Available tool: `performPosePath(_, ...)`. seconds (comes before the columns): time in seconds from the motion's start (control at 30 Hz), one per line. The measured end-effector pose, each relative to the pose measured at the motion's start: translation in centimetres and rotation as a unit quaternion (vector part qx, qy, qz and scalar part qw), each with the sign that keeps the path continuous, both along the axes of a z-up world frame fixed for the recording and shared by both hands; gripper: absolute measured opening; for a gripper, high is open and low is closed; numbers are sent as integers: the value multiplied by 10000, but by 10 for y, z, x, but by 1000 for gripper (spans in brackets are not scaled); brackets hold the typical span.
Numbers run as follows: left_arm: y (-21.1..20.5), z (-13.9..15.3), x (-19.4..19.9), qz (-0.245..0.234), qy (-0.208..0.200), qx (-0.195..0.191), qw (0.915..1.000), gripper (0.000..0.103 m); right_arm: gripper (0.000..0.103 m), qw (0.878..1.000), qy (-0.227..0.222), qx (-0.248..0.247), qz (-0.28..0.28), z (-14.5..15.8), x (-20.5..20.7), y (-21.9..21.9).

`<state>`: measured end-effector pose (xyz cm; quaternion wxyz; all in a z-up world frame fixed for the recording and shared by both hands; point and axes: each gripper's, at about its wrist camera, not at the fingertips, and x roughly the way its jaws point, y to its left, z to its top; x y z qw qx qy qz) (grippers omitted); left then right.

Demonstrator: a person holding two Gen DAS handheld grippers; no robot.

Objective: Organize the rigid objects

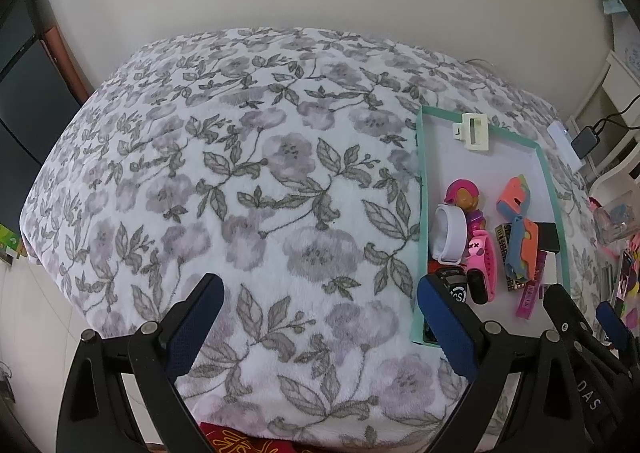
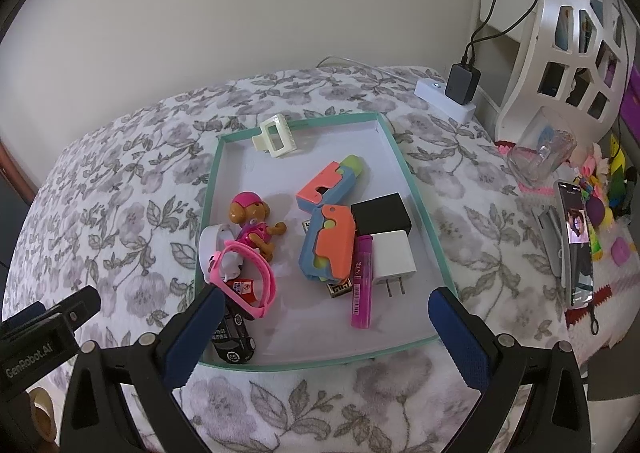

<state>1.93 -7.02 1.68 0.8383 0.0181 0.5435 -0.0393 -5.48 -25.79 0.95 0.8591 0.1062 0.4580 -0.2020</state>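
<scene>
Bedspread (image 1: 240,173) fills our left side, flowered and bare, and our left gripper (image 1: 320,317) hovers over it with its jaws spread wide and nothing between them. Just right of it lies the teal-rimmed tray (image 2: 420,189) on the bed, and every small thing we can see to sort is already inside or on its rim. Going across the tray: a white band (image 2: 210,241) and pink watch (image 2: 256,273) over a black toy car (image 2: 234,341) at the near left corner, a toy figure (image 2: 252,221) behind them, a cream hair clip (image 2: 276,141) propped on the far rim, two orange-and-blue toy pistols (image 2: 330,241) in the middle, a magenta tube (image 2: 362,281), then a black cube (image 2: 382,213) and a white plug charger (image 2: 394,261) touching one another. Our right gripper (image 2: 324,329) hangs above the tray's near edge, jaws equally wide, holding nothing.

We judge the gathering to be largely done and no grasp begun. Further right a phone (image 2: 578,245) and a clear cup (image 2: 540,157) stand outside the tray. Our next move calls for choosing one piece; the tangled left pile would need a careful, narrow pinch
</scene>
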Motion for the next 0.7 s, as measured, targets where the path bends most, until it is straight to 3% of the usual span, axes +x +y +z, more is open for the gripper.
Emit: performPosePath(0.7,-1,0,-1,20,-2,16,10000,97,103,10000,20,-24,51,1,2,0)
